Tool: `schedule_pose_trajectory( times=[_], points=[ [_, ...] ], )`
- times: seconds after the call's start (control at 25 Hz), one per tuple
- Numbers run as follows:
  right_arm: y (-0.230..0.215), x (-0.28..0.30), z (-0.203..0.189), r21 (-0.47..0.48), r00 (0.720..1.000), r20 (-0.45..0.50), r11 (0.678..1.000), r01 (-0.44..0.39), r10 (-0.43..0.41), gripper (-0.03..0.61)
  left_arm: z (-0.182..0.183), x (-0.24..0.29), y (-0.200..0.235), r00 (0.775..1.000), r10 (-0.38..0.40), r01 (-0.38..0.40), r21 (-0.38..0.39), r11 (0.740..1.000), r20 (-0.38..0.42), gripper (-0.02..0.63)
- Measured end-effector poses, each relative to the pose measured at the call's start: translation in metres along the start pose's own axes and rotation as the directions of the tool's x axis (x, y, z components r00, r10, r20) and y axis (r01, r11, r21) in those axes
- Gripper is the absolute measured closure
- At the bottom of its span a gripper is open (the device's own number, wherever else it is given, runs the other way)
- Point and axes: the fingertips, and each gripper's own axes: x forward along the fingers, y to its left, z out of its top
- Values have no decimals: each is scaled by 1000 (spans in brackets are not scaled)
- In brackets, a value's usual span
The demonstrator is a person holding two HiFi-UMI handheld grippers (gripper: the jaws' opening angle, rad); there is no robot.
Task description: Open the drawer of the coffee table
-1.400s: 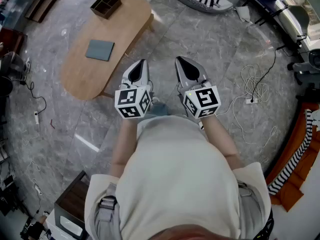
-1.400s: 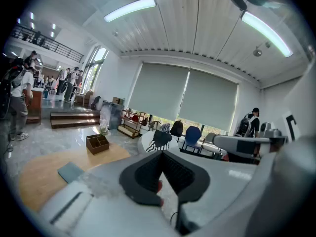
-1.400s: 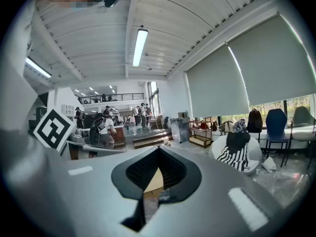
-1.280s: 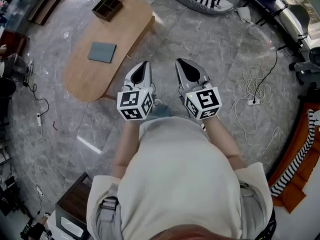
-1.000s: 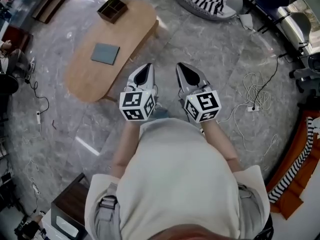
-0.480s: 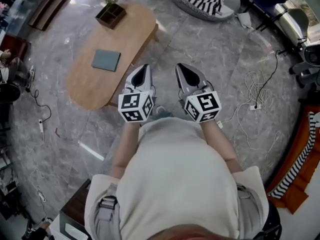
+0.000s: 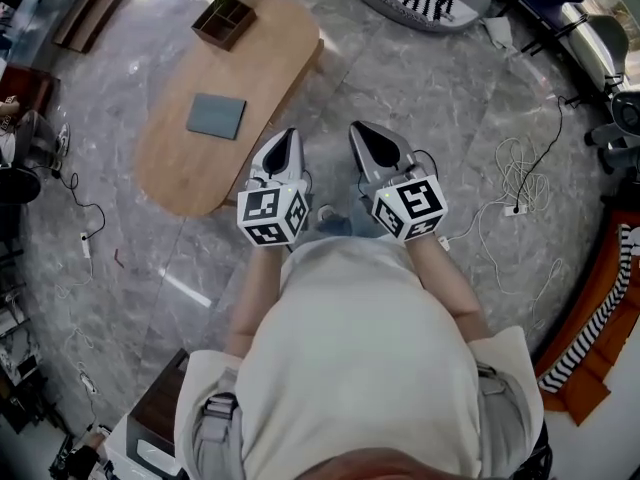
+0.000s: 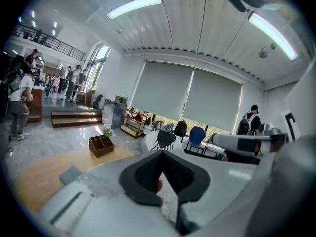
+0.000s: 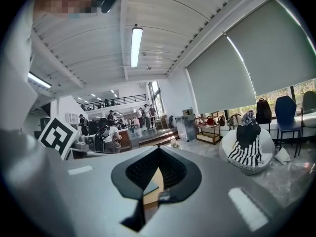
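Two grippers, both with jaws pressed together and nothing between them: you hold your left gripper point(image 7: 283, 140) and right gripper point(image 7: 362, 133) side by side in front of you, above the grey marble floor point(image 7: 420, 88). The coffee table point(image 7: 190, 168) stands ahead and to your left, its near rounded end just beside the left gripper in the head view. A dark wooden organiser box point(image 7: 224, 21) stands at the table's far end. A grey-blue flat pad point(image 7: 216, 116) lies near the middle of its top. No view shows the drawer itself.
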Motion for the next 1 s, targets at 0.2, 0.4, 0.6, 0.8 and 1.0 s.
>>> schedule_pose_trajectory(
  times=[0.2, 0.4, 0.6, 0.8, 1.0],
  points=[
    [-21, 35, 7, -2, 998, 3, 998, -56, 56, 580, 11, 23, 18, 998, 61, -61, -16, 998, 28, 614],
    [-56, 82, 21, -32, 988, -20, 988, -151, 150, 580, 27, 62, 37, 986, 154, -152, -47, 987, 64, 614],
    [-96, 128, 46, -73, 965, -69, 963, -260, 255, 580, 40, 108, 50, 963, 264, -257, -92, 962, 64, 614],
    [-133, 165, 55, -95, 922, -137, 922, -376, 362, 580, 49, 146, 59, 921, 382, -368, -162, 916, 71, 614],
    [-162, 193, 54, -99, 858, -192, 861, -499, 476, 580, 50, 175, 64, 863, 498, -470, -225, 853, 86, 614]
  ],
)
